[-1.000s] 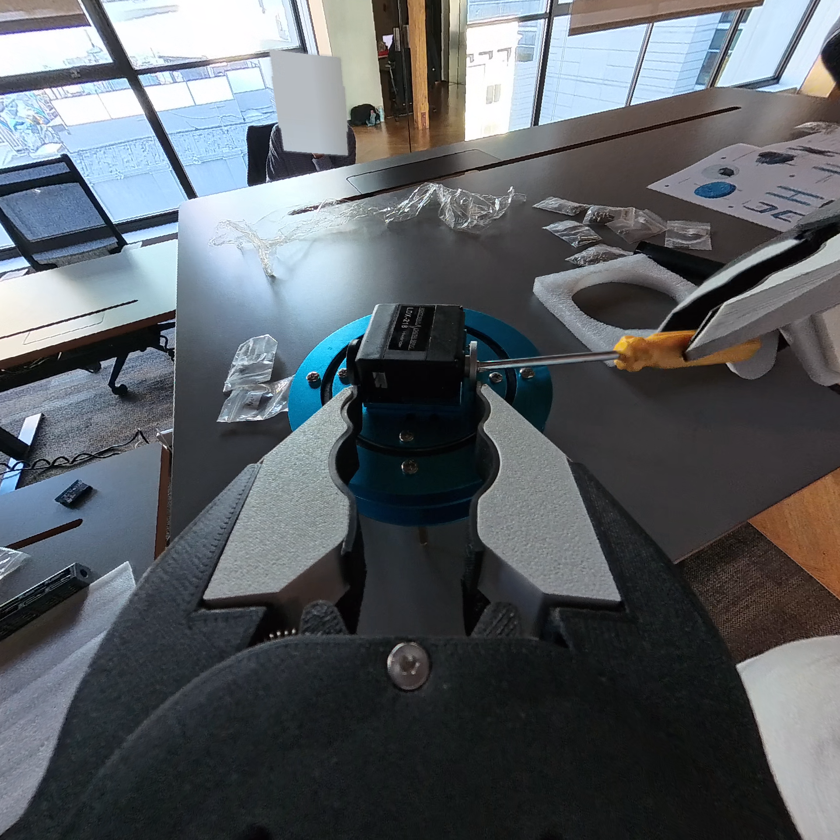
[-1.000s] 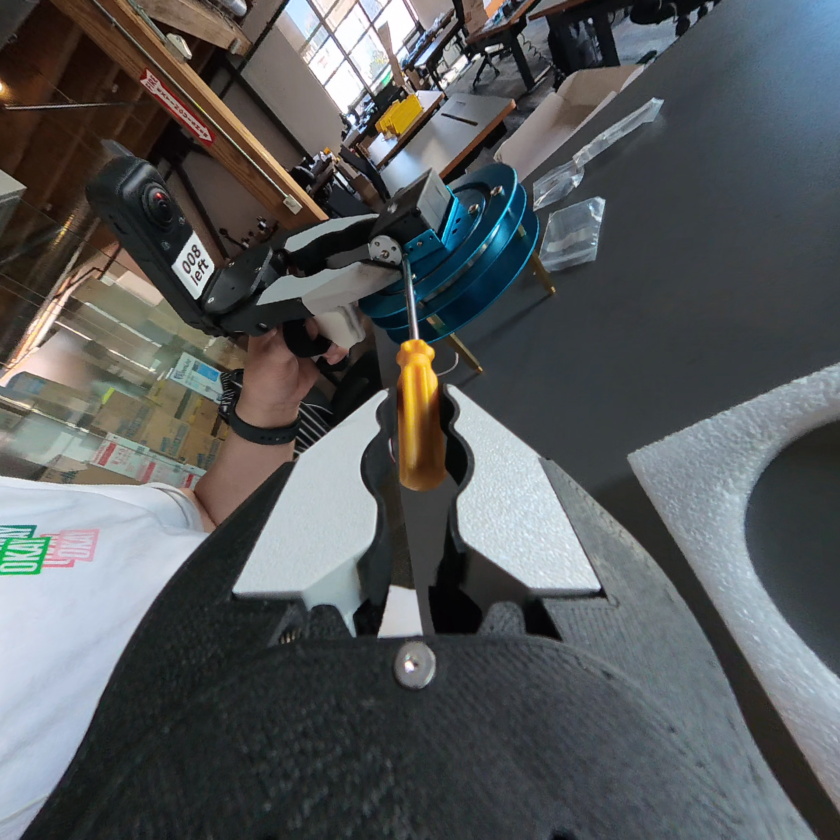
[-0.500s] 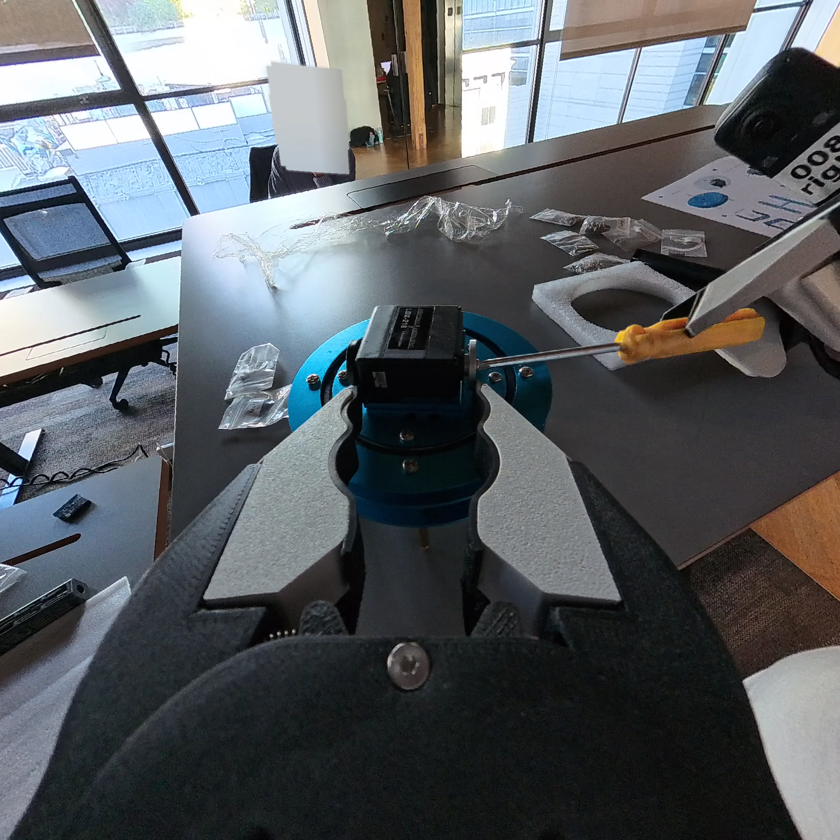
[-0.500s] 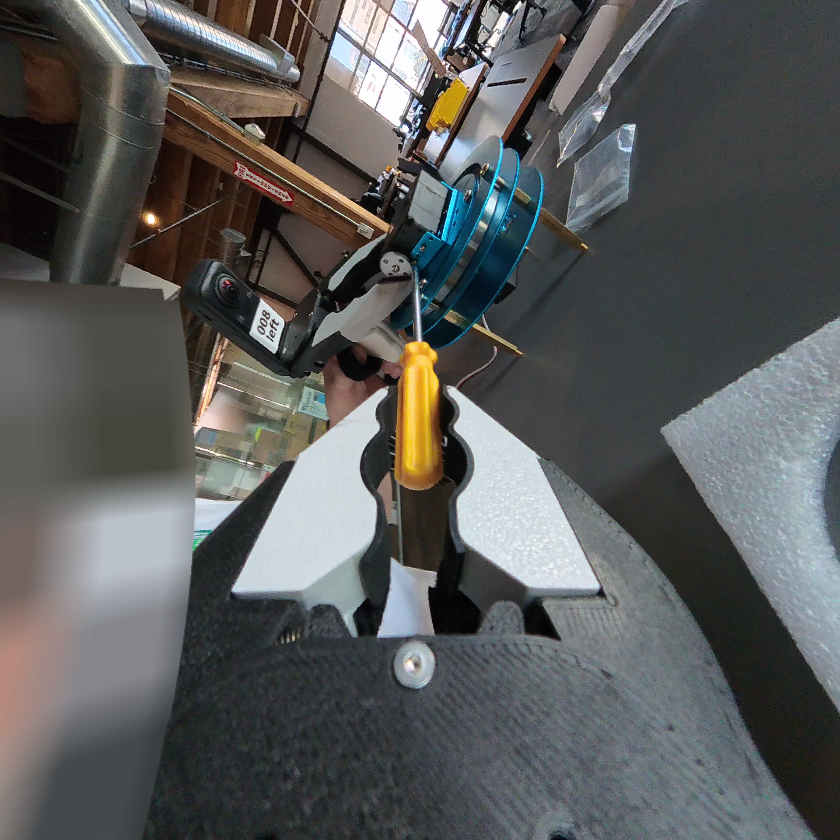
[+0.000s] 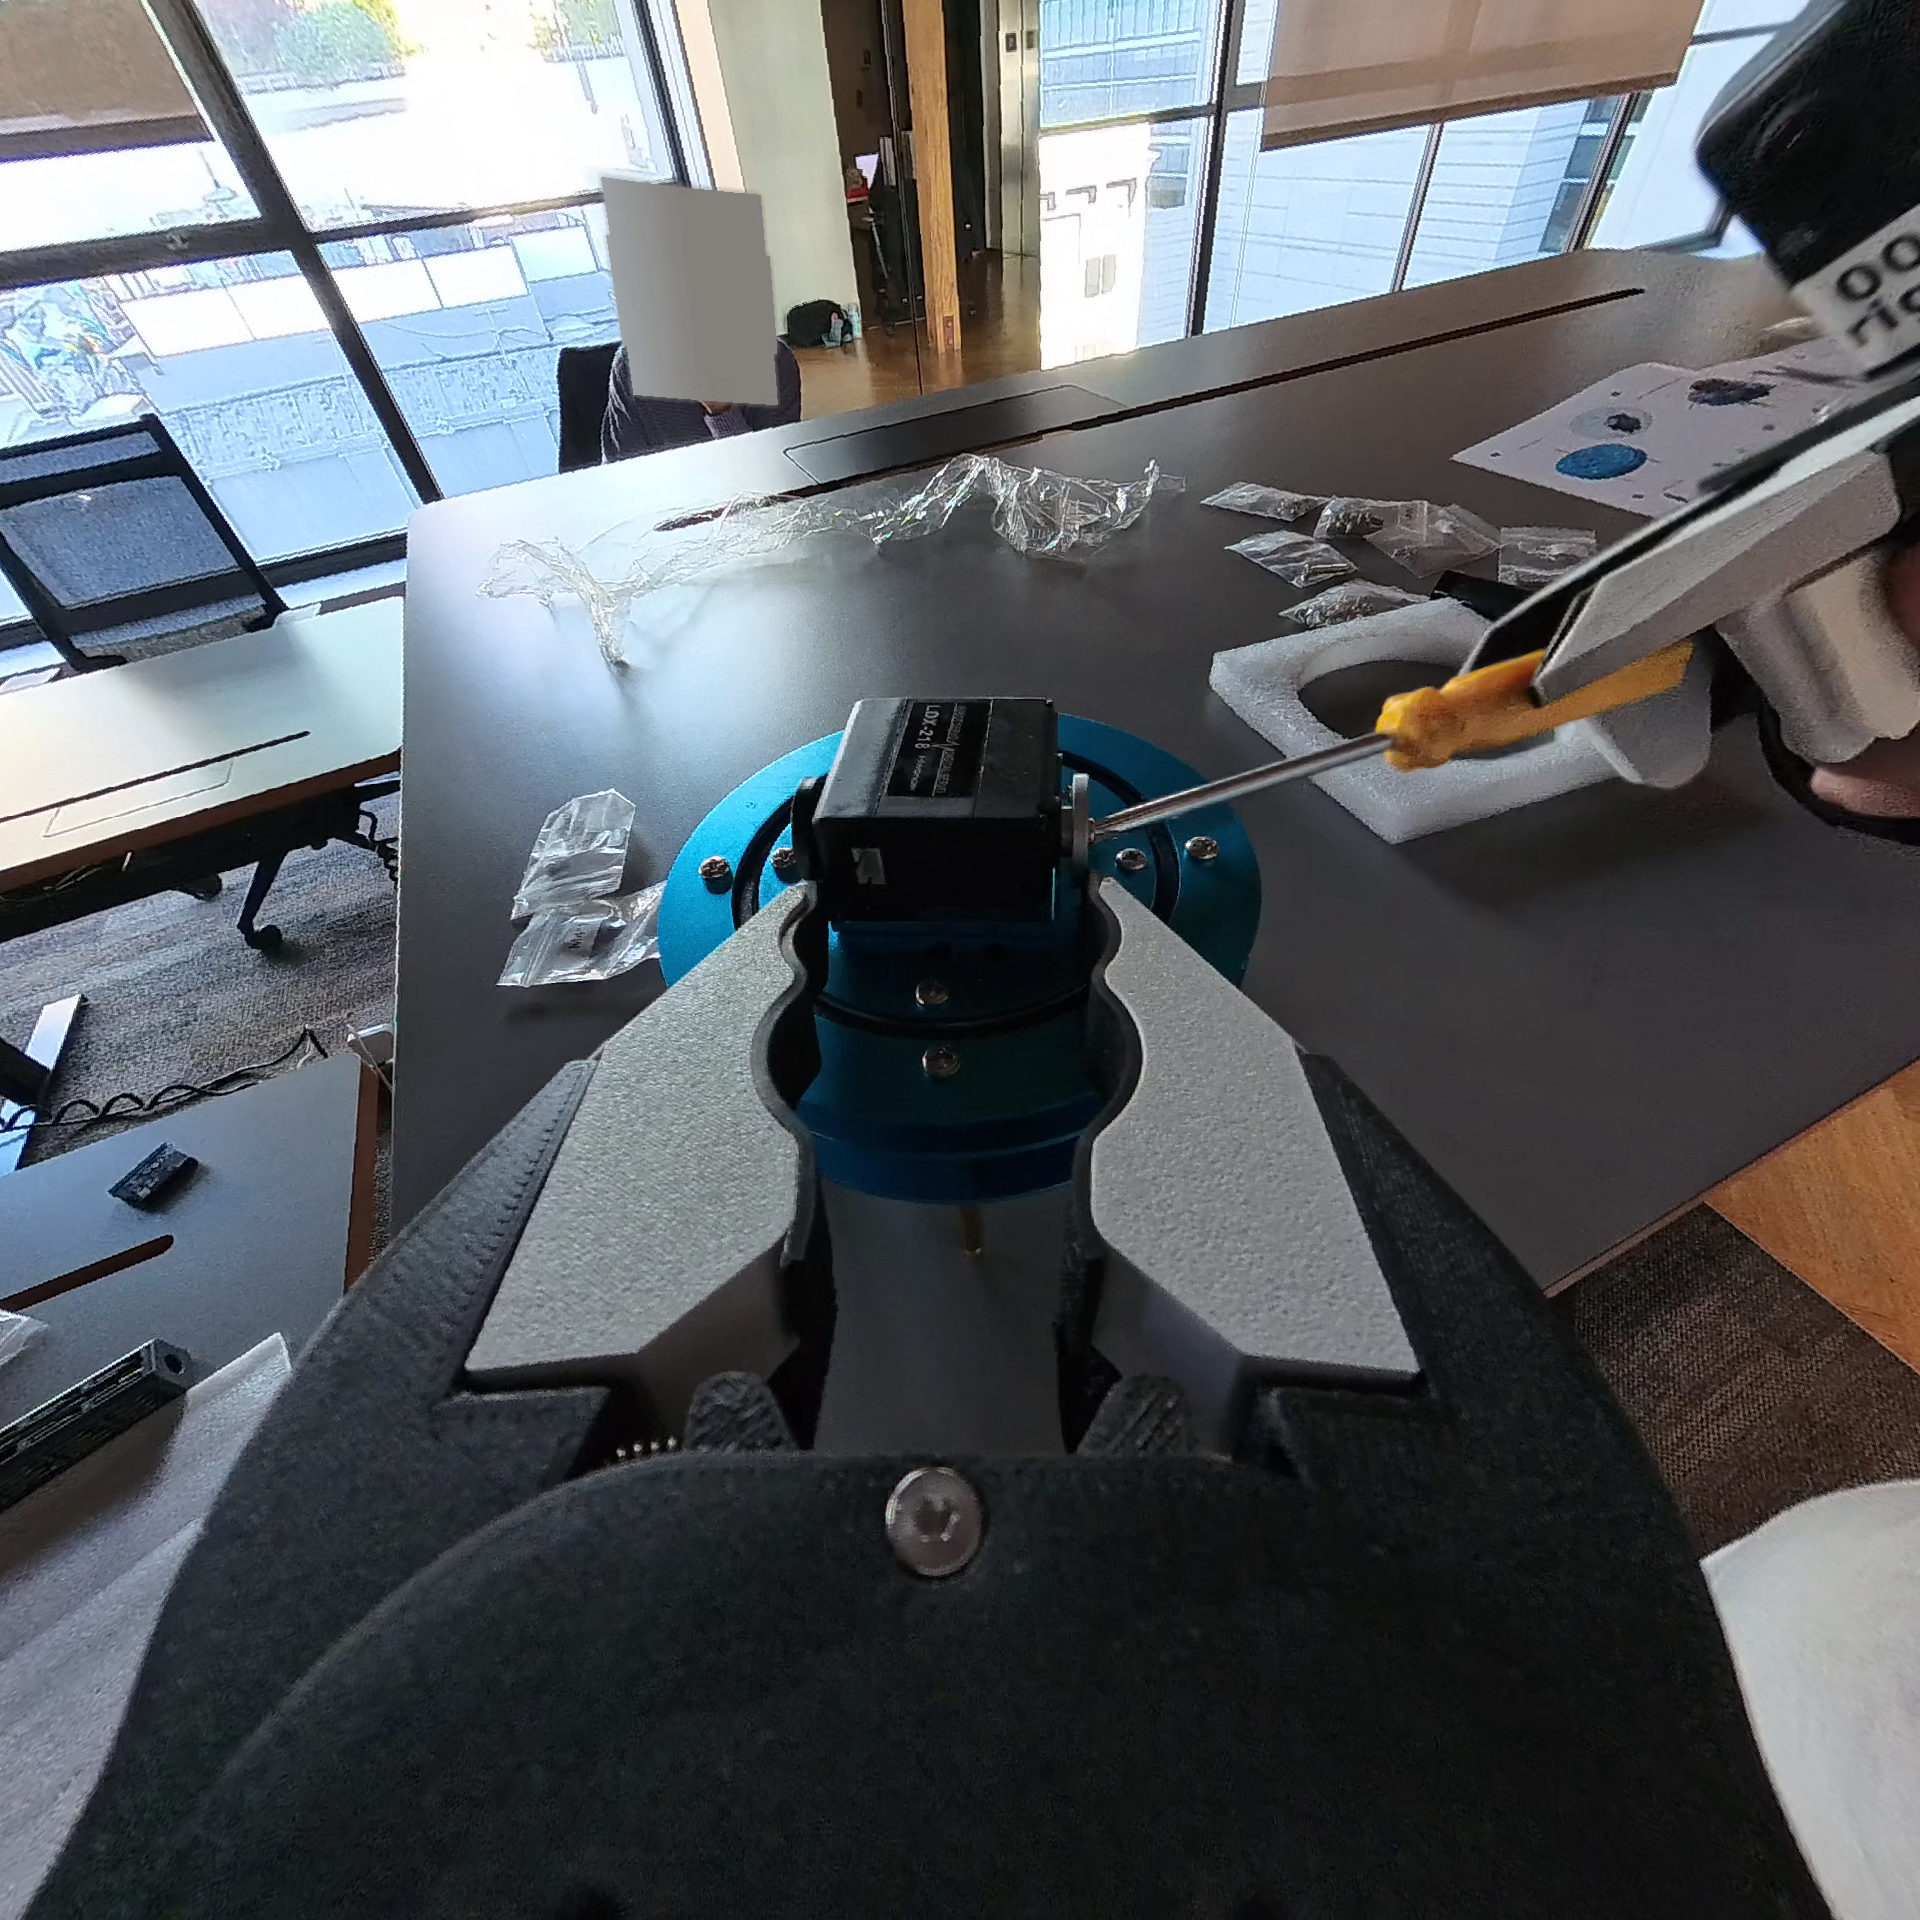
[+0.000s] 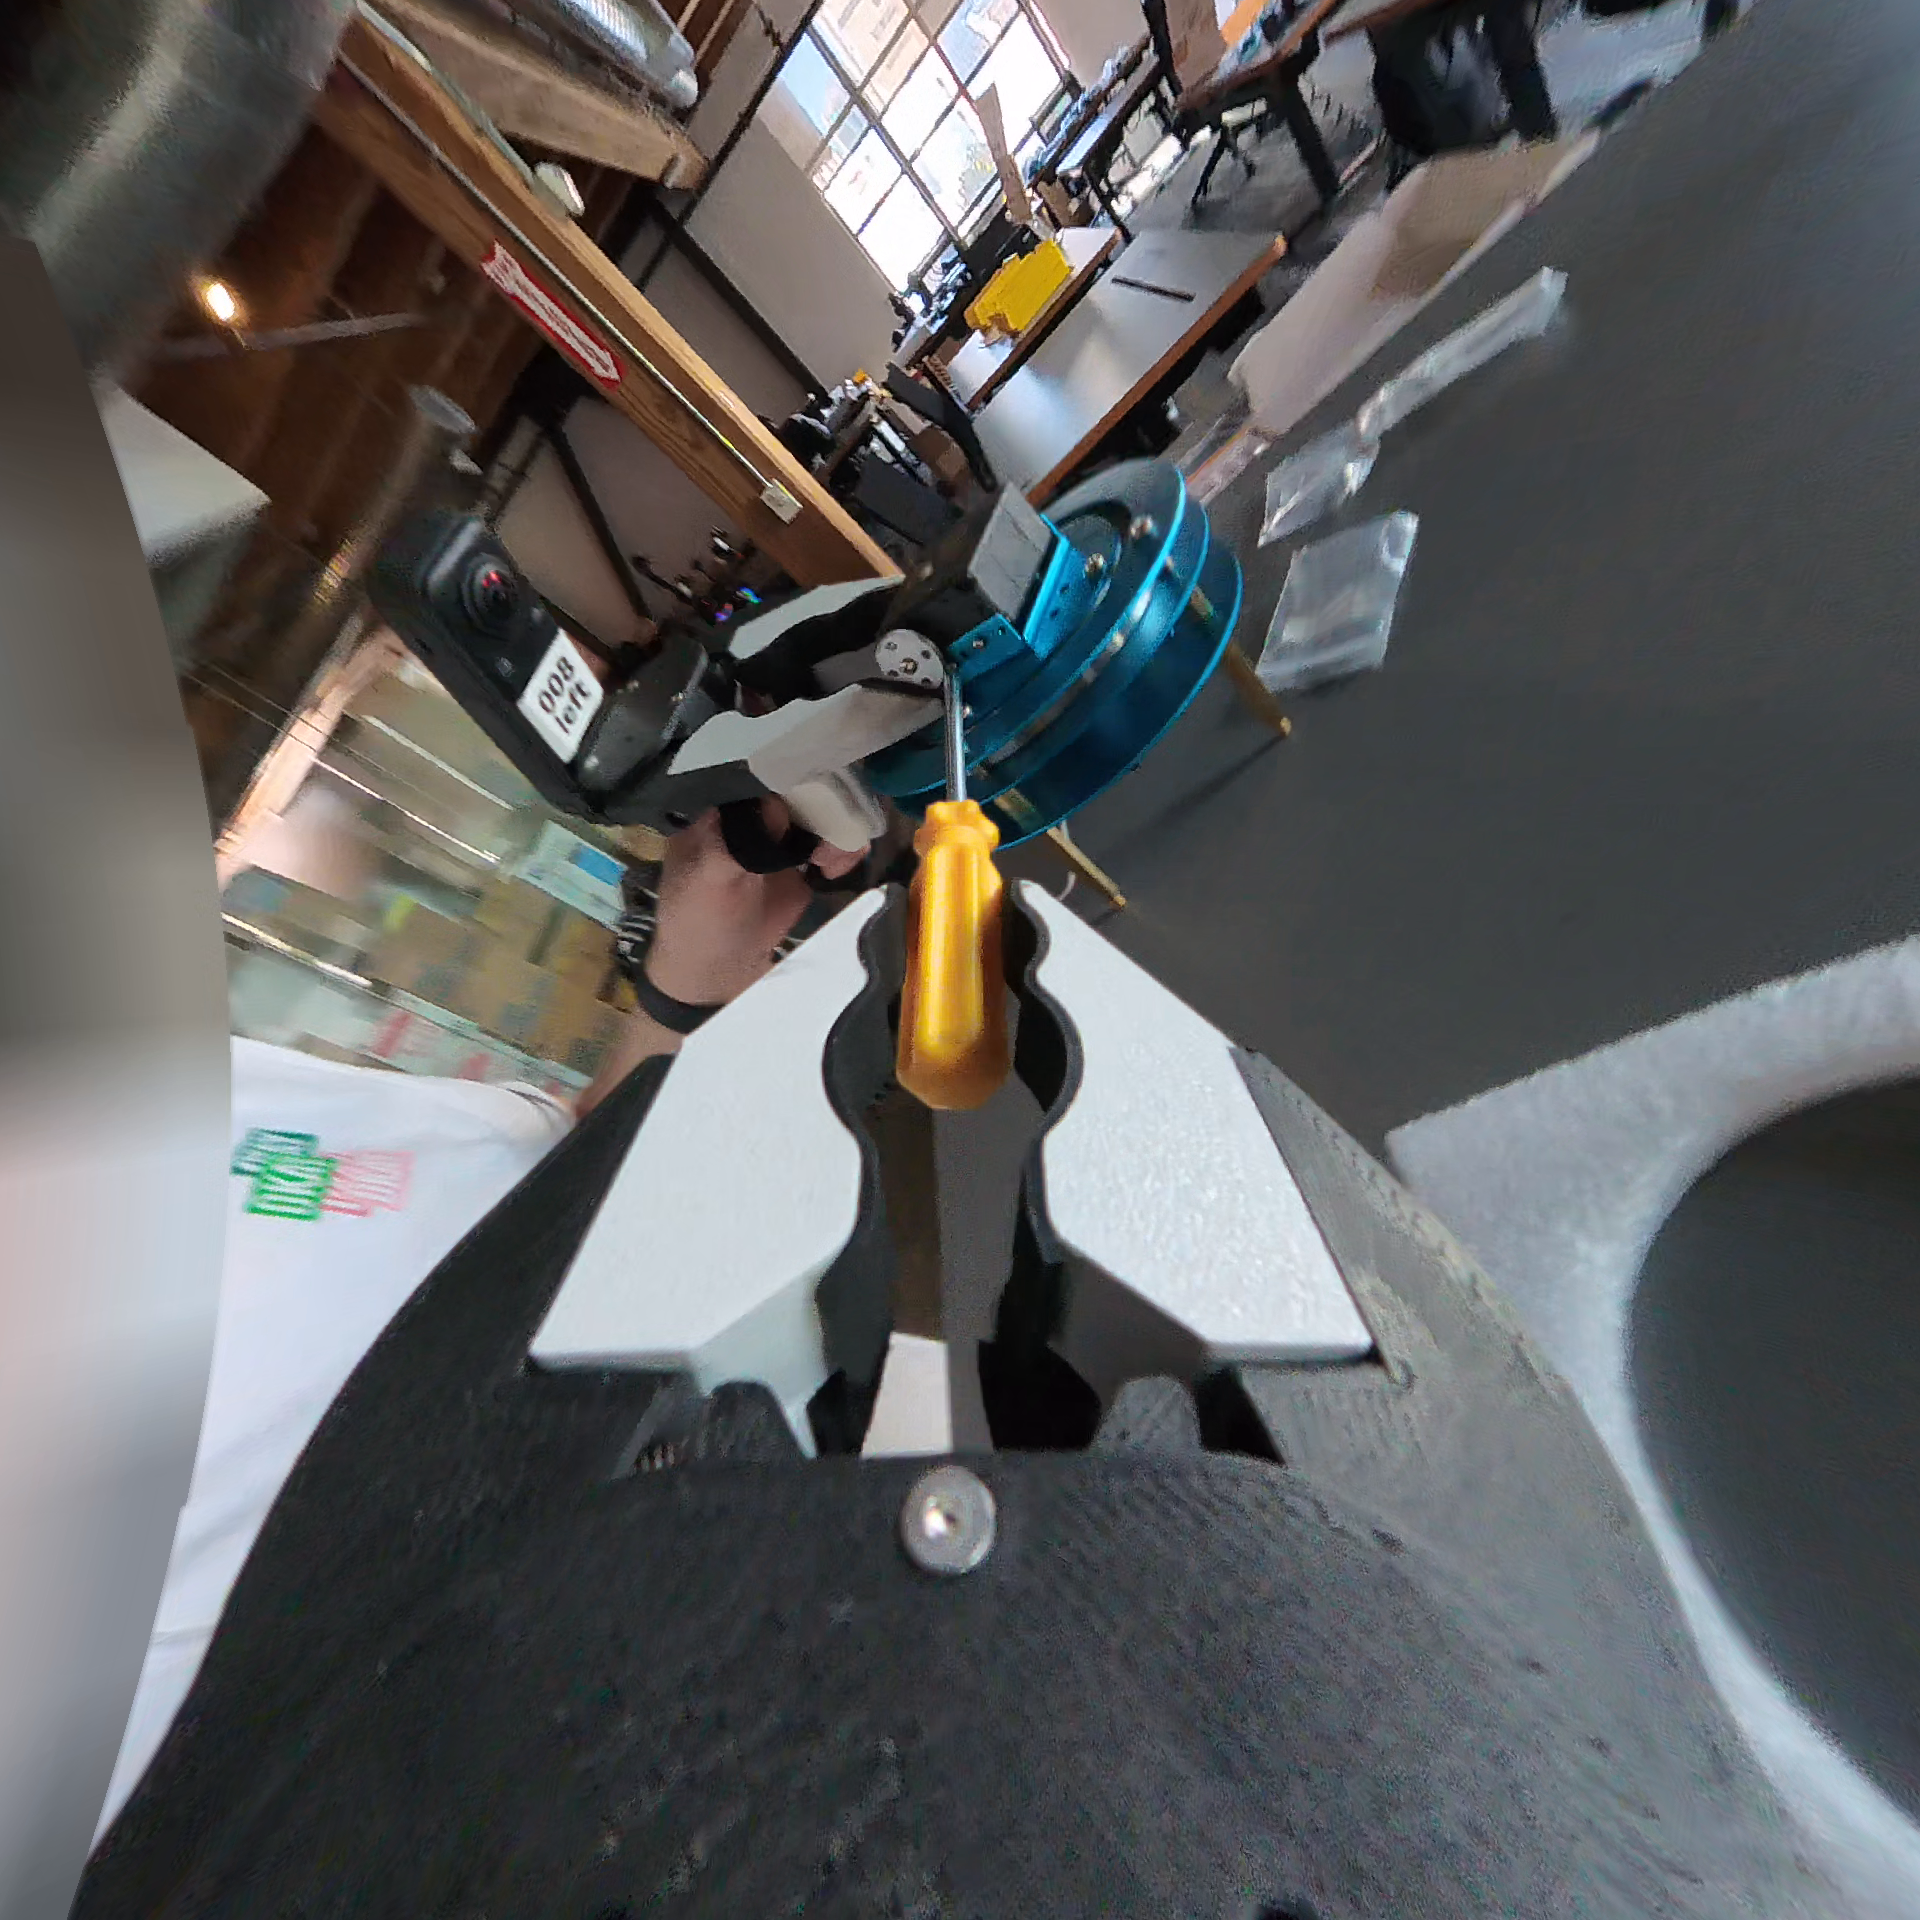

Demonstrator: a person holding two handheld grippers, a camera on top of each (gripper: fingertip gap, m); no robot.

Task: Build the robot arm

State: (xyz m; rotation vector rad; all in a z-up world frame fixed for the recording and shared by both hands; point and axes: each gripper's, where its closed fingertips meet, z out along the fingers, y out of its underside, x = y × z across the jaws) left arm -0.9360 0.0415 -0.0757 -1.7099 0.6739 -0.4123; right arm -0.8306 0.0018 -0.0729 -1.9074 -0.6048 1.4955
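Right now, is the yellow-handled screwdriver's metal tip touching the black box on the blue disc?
Touching: left wrist view shows the screwdriver tip meeting the silver hub on the black box side.

On the dark grey table (image 5: 1455, 1018) there is one round blue metal base (image 5: 1195, 914) carrying one black box-shaped servo motor (image 5: 935, 810), one yellow-handled screwdriver with a thin steel shaft (image 5: 1496, 707), and one white foam block with a round cut-out (image 5: 1268, 675). Two small clear plastic bags (image 5: 577, 842) lie just left of the base, and about six more small clear bags of parts (image 5: 1288, 559) lie at the far right, though that cluster overlaps and the count is unsure. There is also one long crumpled strip of clear film (image 5: 935, 514), one white printed sheet with a blue disc (image 5: 1621, 457), and two grey-fingered black grippers (image 5: 945, 914) (image 6: 951, 914).
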